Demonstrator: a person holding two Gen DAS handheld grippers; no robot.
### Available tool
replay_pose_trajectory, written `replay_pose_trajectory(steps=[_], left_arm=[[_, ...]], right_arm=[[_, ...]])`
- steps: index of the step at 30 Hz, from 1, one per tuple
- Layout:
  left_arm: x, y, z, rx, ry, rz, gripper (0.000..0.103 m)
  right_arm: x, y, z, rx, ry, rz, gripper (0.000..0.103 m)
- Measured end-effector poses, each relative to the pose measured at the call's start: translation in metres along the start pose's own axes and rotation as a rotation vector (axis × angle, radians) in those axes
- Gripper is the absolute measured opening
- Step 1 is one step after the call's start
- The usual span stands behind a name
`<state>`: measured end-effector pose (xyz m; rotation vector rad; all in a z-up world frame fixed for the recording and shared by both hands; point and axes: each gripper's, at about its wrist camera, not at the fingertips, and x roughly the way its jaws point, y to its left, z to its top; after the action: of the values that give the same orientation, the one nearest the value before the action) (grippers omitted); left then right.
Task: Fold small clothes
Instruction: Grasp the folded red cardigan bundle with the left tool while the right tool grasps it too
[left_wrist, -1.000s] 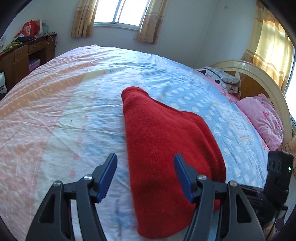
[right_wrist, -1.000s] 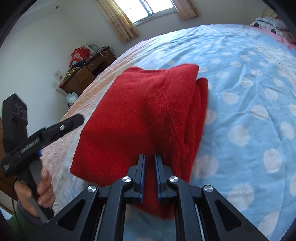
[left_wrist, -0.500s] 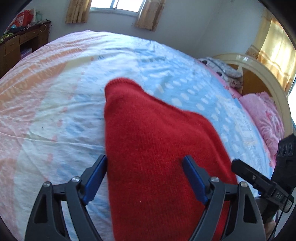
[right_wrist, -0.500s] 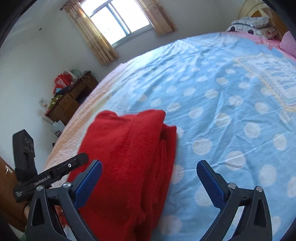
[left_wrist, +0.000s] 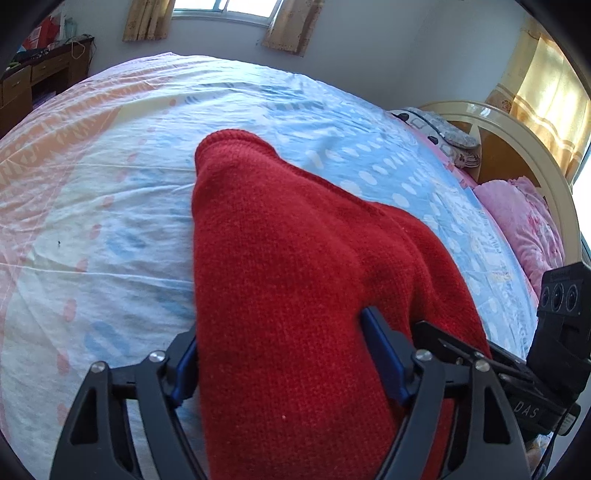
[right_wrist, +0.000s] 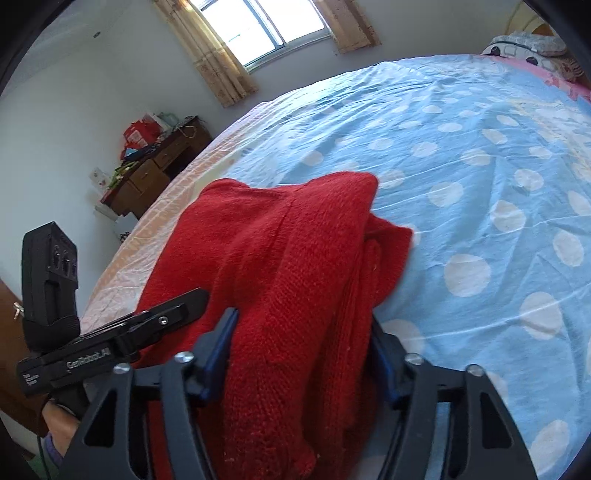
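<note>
1. While the folded red sweater (left_wrist: 295, 277) lies on the bed (left_wrist: 110, 221), both claws straddle its near edge, closing.
2. Left claw (left_wrist: 280, 363) grips it; right claw (right_wrist: 303, 350) too (pads touching).
3. Open sheet lies all around it.

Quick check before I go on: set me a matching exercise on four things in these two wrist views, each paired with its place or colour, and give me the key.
Things:
1. knitted garment
2. bedsheet
3. wooden desk
4. pink pillow

Descriptions:
A. against the wall near the window, cluttered on top
B. red, folded, lying on the bed between both grippers' jaws
C. by the headboard
D. light blue with white dots

Pairs: 1-B, 2-D, 3-A, 4-C
</note>
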<state>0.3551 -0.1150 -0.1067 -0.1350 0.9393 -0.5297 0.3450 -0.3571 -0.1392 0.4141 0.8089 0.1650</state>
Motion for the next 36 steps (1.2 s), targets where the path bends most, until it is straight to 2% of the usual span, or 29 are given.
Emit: replay_pose_trajectory(steps=[2,5,7,10,14,24,30,36], left_arm=[[-0.002,-0.003,-0.001,0.012,-0.01,0.006,0.073],[-0.006,-0.01,-0.003,0.035,-0.028,0.023,0.06],[-0.009,-0.015,-0.003,0.048,-0.034,0.046,0.05],[-0.018,-0.023,-0.003,0.054,-0.038,0.082,0.039],[-0.039,-0.028,-0.01,0.071,-0.036,0.109,0.037],[-0.112,-0.033,-0.054,0.123,-0.096,0.196,0.037],[-0.145,-0.019,-0.071,0.086,-0.107,0.2,0.037],[-0.173,-0.008,-0.091,0.075,-0.144,0.239,0.037]], right_arm=[[0.001,0.0,0.0,0.01,0.002,0.01,0.059],[0.001,0.002,-0.002,0.027,-0.001,0.019,0.053],[-0.002,0.006,-0.004,0.025,-0.007,0.006,0.049],[-0.01,0.018,-0.005,0.019,-0.013,-0.029,0.043],[-0.036,0.041,-0.011,0.011,-0.034,-0.036,0.04],[-0.091,0.098,-0.056,0.032,-0.063,0.038,0.04],[-0.108,0.128,-0.082,0.03,-0.067,0.073,0.04],[-0.115,0.16,-0.101,0.003,-0.065,0.098,0.04]])
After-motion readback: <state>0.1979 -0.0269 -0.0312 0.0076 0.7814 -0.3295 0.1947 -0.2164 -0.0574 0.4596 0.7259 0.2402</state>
